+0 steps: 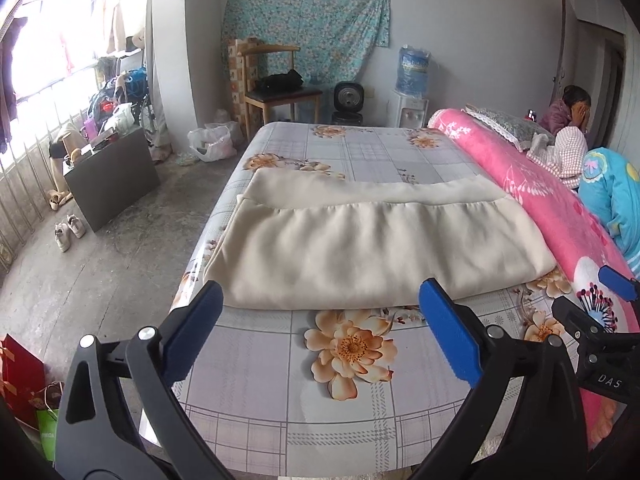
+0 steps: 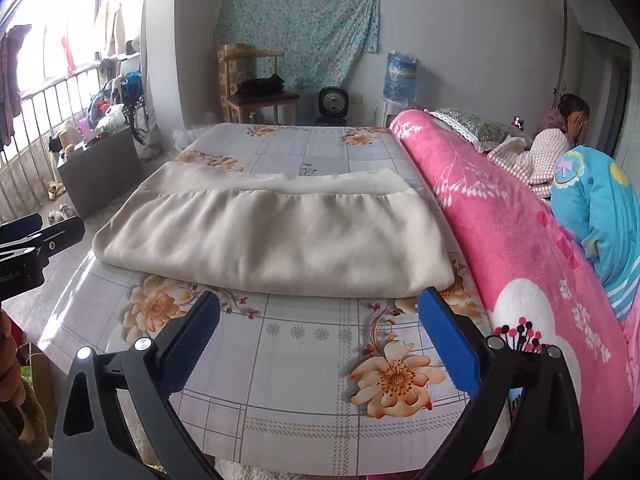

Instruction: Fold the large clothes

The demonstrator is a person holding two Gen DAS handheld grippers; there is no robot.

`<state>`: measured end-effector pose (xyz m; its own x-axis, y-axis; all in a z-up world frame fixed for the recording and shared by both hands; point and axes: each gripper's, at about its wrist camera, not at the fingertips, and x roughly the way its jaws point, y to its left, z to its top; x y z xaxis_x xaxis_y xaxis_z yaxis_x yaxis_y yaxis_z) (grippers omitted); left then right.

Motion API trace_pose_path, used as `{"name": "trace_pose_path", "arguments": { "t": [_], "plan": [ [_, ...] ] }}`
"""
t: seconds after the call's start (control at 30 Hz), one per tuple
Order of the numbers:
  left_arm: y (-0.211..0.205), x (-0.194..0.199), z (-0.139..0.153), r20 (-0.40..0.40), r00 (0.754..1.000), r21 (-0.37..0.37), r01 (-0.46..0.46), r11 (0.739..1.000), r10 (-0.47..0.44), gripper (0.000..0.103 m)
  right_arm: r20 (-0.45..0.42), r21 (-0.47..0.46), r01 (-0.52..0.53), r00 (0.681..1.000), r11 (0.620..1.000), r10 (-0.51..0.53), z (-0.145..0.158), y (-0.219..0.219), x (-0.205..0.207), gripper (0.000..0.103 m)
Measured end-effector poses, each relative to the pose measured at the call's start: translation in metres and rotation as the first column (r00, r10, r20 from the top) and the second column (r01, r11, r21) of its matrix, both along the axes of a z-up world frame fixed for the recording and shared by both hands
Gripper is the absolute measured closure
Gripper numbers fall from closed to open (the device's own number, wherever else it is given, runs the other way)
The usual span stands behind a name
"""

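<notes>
We hold the left claw (image 1: 320, 316) and right claw (image 2: 320, 316) spread wide and empty above the bed (image 1: 280, 392), the folded cream garment (image 1: 360, 256) lying just ahead.

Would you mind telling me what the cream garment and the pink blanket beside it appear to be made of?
The cream garment looks like smooth, slightly glossy woven fabric, judging by its soft sheen and fine gathers. The pink blanket seems a plush fleece: matte, fuzzy surface.
</notes>
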<state>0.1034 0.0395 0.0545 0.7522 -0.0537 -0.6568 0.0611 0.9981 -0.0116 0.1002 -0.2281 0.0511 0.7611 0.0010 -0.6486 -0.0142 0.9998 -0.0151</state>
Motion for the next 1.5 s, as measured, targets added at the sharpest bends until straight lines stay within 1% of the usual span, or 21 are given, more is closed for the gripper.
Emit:
{"name": "trace_pose_path", "arguments": {
  "t": [0.07,0.17,0.2,0.23,0.37,0.5,0.6,0.9,1.07,1.5],
  "plan": [
    [-0.002,0.002,-0.001,-0.017,1.0,0.001,0.005,1.0,-0.005,0.008,-0.015,0.009,0.011,1.0,1.0,-0.011,-0.002,-0.003,0.002,0.006],
    [-0.01,0.004,-0.006,-0.01,1.0,0.034,-0.011,0.999,0.011,0.008,-0.034,0.012,0.041,0.999,0.999,-0.04,-0.006,-0.009,0.006,0.006],
    [-0.012,0.005,-0.008,-0.019,1.0,0.047,-0.02,0.999,0.02,0.008,-0.042,0.012,0.049,0.998,0.999,-0.049,-0.007,-0.01,0.007,0.006],
    [-0.015,0.008,-0.012,-0.04,0.999,0.059,-0.03,0.998,0.033,0.008,-0.046,0.015,0.053,0.998,0.998,-0.053,-0.009,-0.011,0.008,0.006],
    [-0.019,0.02,-0.028,-0.143,0.988,0.055,-0.048,0.997,0.055,0.008,-0.085,0.033,0.073,0.994,0.997,-0.07,-0.014,-0.016,0.015,0.006],
    [-0.022,0.023,-0.035,-0.165,0.983,0.08,-0.061,0.995,0.074,0.008,-0.114,0.032,0.088,0.99,0.996,-0.083,-0.019,-0.016,0.021,0.006],
    [-0.023,0.025,-0.038,-0.188,0.98,0.068,-0.054,0.996,0.066,0.008,-0.141,0.037,0.086,0.987,0.996,-0.08,-0.022,-0.015,0.026,0.006],
    [-0.034,0.026,-0.043,-0.219,0.975,0.077,-0.018,0.997,0.035,0.008,-0.18,0.033,0.07,0.982,0.997,-0.063,-0.028,-0.005,0.033,0.006],
    [-0.035,0.03,-0.043,-0.232,0.972,0.068,-0.01,0.998,0.025,0.008,-0.198,0.024,0.064,0.979,0.998,-0.058,-0.03,-0.002,0.038,0.006],
    [-0.035,0.032,-0.043,-0.239,0.971,0.055,-0.004,0.999,0.017,0.008,-0.202,0.019,0.062,0.978,0.998,-0.057,-0.028,0.0,0.042,0.006]
  ]
}}
